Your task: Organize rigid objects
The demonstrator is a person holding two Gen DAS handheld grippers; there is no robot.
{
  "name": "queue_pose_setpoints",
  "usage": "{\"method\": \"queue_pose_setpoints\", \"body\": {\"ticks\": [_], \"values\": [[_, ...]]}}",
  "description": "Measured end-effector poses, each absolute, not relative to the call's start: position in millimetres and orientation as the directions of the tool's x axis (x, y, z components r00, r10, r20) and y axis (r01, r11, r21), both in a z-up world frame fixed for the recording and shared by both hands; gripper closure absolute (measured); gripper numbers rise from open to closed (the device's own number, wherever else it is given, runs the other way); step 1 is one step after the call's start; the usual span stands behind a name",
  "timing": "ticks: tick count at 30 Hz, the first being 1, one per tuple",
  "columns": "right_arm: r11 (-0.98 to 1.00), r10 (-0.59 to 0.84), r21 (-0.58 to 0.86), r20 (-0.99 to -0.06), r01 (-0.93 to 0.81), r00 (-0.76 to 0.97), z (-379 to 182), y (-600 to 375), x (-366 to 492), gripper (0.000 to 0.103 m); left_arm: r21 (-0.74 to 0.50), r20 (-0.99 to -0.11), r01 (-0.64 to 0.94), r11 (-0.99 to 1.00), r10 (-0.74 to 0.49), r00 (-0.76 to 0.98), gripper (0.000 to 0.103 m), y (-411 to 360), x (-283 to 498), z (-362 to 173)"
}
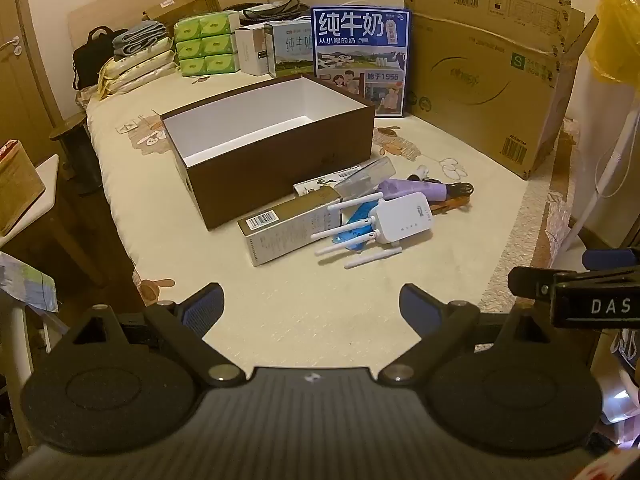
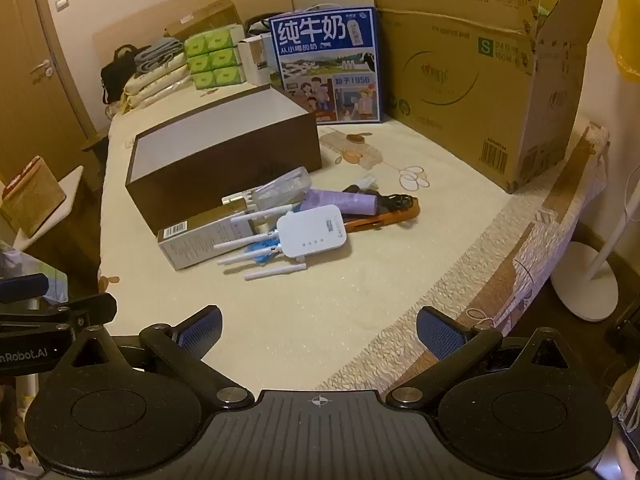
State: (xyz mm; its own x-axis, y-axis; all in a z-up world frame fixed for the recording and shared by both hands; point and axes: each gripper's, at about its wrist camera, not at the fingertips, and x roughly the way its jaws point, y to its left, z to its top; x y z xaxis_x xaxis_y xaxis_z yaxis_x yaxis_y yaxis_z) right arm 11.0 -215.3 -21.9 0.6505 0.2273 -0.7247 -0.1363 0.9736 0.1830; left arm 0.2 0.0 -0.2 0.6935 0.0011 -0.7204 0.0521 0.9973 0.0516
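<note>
Left tongs (image 1: 311, 304) and right tongs (image 2: 319, 326) both apart and empty over the bed (image 1: 280, 300), brown box (image 1: 280, 160) open with nothing inside, white router (image 1: 402, 220) with thin antennas atop the pile beside it.

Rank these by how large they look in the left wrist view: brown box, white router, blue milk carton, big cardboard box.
1. big cardboard box
2. brown box
3. blue milk carton
4. white router

Farther things look smaller than they are.
</note>
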Motion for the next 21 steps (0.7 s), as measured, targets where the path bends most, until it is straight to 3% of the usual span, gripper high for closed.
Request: {"method": "queue_pose_setpoints", "body": {"ticks": [21], "values": [[0.974,0.226,0.181,-0.719,-0.137,0.657,-20.3,-215.5,10.8,0.002,0.053,-0.718,0.053,0.997,0.001,0.696,0.01,1.4,-0.5,3.6]]}}
